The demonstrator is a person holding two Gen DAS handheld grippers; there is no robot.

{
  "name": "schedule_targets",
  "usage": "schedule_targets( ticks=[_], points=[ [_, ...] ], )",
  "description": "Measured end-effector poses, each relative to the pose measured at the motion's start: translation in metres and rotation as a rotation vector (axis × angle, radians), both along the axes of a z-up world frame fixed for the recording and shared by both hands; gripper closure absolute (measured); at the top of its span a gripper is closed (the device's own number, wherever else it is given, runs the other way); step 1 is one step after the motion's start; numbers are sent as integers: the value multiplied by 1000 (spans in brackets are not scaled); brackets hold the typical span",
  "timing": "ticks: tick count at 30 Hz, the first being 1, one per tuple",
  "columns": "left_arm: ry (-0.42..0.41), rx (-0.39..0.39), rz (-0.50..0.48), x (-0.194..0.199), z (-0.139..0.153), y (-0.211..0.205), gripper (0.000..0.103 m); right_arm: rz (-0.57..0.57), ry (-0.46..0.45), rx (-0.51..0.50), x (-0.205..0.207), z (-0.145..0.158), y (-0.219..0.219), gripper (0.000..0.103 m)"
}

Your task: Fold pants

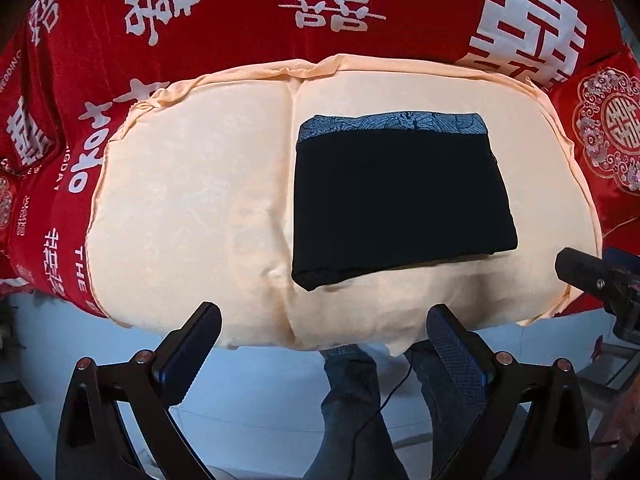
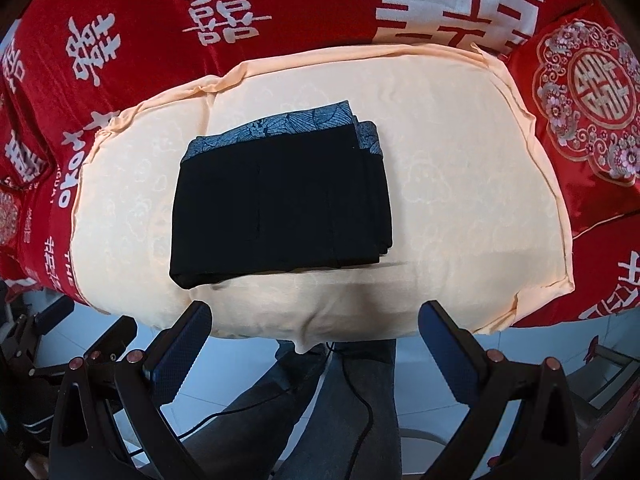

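Observation:
The black pants (image 1: 396, 204) lie folded into a compact rectangle on a cream cushion (image 1: 192, 208), with a blue patterned waistband along the far edge. In the right wrist view the same folded pants (image 2: 280, 204) sit left of centre on the cushion (image 2: 460, 208), stacked layers showing at their right side. My left gripper (image 1: 324, 328) hangs open over the cushion's near edge, short of the pants, holding nothing. My right gripper (image 2: 316, 324) is open too, back from the pants' near edge, nothing between its fingers. The right gripper also shows at the left wrist view's right edge (image 1: 592, 276).
A red bedspread (image 1: 248, 40) with white characters lies under and behind the cushion. A red embroidered pillow (image 2: 588, 96) sits at the right. Below the cushion's edge are a person's jeans-clad legs (image 2: 328, 408), a black cable (image 2: 360, 400) and pale floor tiles.

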State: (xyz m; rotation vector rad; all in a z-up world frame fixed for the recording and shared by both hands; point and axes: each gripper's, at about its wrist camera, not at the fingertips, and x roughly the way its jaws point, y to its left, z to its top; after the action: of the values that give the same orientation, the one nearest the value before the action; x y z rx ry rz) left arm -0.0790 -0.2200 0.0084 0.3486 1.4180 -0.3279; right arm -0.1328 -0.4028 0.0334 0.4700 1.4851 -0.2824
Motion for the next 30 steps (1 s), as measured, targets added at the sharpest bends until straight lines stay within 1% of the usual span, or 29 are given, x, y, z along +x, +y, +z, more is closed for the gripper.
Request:
schedule_targets(
  ticks=[13, 23, 30],
  points=[
    [-13, -2, 0, 2, 5, -2, 0, 23, 4, -21, 5, 5, 8, 0],
    [-20, 0, -24, 7, 7, 0, 0, 26, 11, -38, 7, 6, 10, 0],
    [-39, 17, -39, 9, 7, -1, 0, 32, 12, -51, 10, 6, 12, 0]
  ],
)
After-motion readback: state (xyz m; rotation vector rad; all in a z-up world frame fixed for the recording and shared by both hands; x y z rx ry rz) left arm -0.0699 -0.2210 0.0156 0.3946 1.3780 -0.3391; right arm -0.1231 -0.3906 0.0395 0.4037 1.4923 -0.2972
